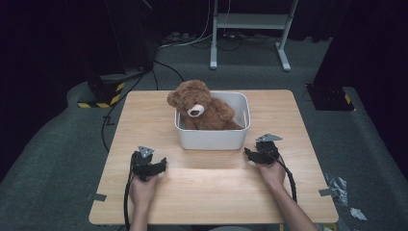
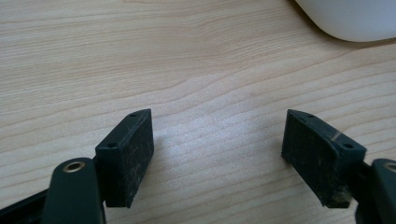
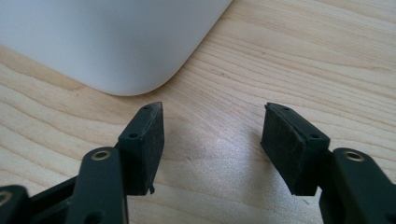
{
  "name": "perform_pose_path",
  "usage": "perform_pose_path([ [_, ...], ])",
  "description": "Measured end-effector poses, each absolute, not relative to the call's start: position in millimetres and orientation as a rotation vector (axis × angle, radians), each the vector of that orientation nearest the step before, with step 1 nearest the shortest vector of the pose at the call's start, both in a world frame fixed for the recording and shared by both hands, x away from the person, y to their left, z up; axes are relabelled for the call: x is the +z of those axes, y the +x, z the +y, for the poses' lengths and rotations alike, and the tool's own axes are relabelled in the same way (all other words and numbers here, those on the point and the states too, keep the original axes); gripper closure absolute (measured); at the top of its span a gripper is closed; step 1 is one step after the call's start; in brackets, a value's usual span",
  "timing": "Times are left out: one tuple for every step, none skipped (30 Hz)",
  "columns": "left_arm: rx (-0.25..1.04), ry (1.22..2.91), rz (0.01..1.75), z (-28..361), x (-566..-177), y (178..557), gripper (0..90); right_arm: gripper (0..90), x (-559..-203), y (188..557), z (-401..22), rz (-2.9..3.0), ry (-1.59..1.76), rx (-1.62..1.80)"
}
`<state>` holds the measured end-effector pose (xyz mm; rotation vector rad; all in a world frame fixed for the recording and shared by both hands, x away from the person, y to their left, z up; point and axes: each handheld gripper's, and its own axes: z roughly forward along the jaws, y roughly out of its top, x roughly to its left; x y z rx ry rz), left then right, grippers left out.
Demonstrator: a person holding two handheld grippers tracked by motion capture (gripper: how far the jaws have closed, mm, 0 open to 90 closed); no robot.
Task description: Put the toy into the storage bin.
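Brown teddy bear point(image 1: 202, 107); white bin point(image 1: 214, 137); black grippers; pale wood table point(image 1: 211, 192)

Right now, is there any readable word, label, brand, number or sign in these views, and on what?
None: no lettering shows on the white bin, the teddy bear, the table or either gripper. The yellow-and-black hazard stripes on the floor stand's base carry no text.
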<state>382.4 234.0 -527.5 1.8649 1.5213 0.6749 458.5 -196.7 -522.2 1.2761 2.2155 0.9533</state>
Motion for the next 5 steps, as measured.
perform_pose_path([
  [0.675,1.865,1.521,234.0,-527.5,382.4,24.9,38.3,-522.2,458.5,-196.7,2.216,1.276,0.953],
  [0.675,1.866,1.52,234.1,-527.5,382.5,24.9,36.9,-522.2,459.3,-196.9,2.218,1.271,0.953],
  [0.675,1.864,1.523,233.9,-527.5,382.4,24.9,36.6,-522.0,459.3,-196.9,2.223,1.276,0.953],
  [0.675,1.866,1.521,234.0,-527.5,382.5,24.9,36.5,-522.0,459.3,-196.8,2.224,1.278,0.954],
  [0.675,1.866,1.521,234.0,-527.5,382.5,24.9,36.5,-522.0,459.3,-196.8,2.224,1.278,0.954],
])
